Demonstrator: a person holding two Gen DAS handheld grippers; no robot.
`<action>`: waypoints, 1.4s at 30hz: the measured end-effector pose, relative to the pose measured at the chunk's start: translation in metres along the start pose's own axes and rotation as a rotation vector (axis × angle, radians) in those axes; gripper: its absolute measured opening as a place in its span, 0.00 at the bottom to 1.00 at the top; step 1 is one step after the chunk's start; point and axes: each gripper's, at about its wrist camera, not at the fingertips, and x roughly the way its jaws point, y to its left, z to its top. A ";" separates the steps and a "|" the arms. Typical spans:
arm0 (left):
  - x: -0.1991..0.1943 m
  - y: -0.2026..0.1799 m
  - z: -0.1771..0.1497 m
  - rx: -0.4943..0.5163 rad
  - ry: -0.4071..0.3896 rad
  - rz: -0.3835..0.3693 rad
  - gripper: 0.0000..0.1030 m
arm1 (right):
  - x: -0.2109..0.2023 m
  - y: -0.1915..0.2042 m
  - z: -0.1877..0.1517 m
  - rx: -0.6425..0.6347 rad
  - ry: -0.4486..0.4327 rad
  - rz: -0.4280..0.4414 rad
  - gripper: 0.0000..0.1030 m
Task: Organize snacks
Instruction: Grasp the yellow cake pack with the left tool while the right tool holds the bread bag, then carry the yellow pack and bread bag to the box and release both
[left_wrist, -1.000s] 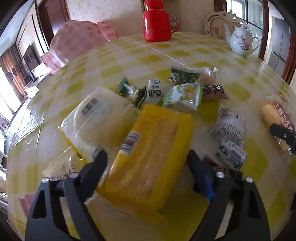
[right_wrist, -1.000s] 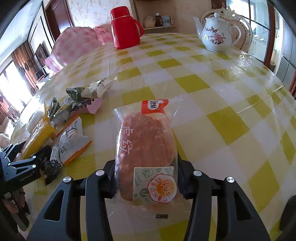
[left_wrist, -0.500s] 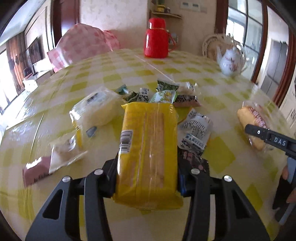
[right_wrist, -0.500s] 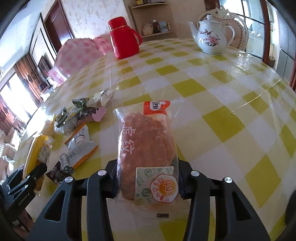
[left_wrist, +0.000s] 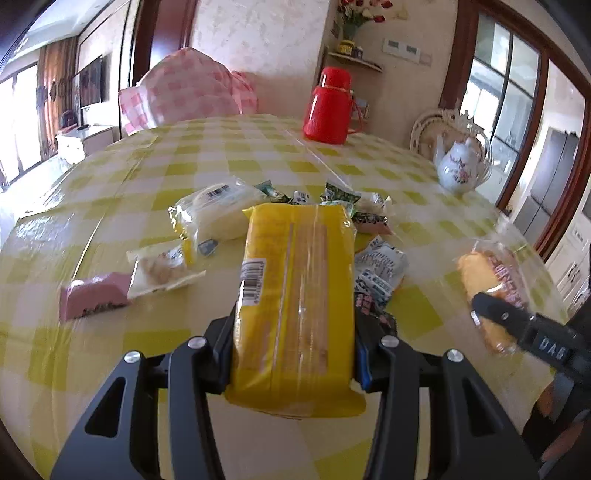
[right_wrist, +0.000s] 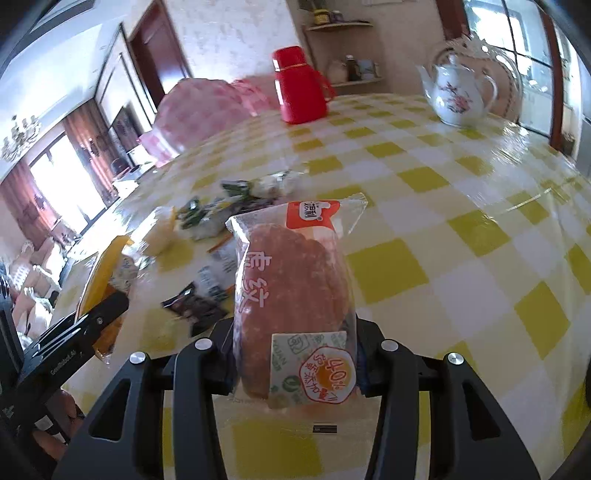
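My left gripper (left_wrist: 293, 356) is shut on a long yellow snack pack (left_wrist: 295, 291) and holds it above the table. My right gripper (right_wrist: 295, 363) is shut on a clear bag of brown bread (right_wrist: 291, 295) with an orange label, also lifted. The bread bag (left_wrist: 491, 291) and right gripper show at the right of the left wrist view. The yellow pack (right_wrist: 101, 280) shows at the left of the right wrist view. A heap of small snack packets (left_wrist: 332, 206) lies mid-table, with a pale bread bag (left_wrist: 214, 214), a pink packet (left_wrist: 92, 299) and a small clear packet (left_wrist: 162, 266).
A red thermos (left_wrist: 328, 107) and a white flowered teapot (left_wrist: 460, 168) stand at the far side of the round table with its yellow checked cloth (right_wrist: 461, 206). A pink checked cushion (left_wrist: 184, 92) sits behind the table. Dark packets (right_wrist: 195, 304) lie near my right gripper.
My left gripper closed on the yellow pack and lifted it clear of the heap. My right gripper lifted the bread bag higher; both views pulled up and back.
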 end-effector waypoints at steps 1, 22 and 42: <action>-0.004 0.000 -0.001 -0.004 -0.010 -0.002 0.47 | -0.001 0.004 -0.001 -0.009 -0.002 0.005 0.44; -0.071 0.006 -0.044 -0.043 -0.068 0.068 0.47 | -0.020 0.049 -0.042 -0.054 0.031 0.143 0.44; -0.188 0.083 -0.105 -0.031 -0.048 0.190 0.47 | -0.070 0.174 -0.111 -0.268 0.079 0.416 0.44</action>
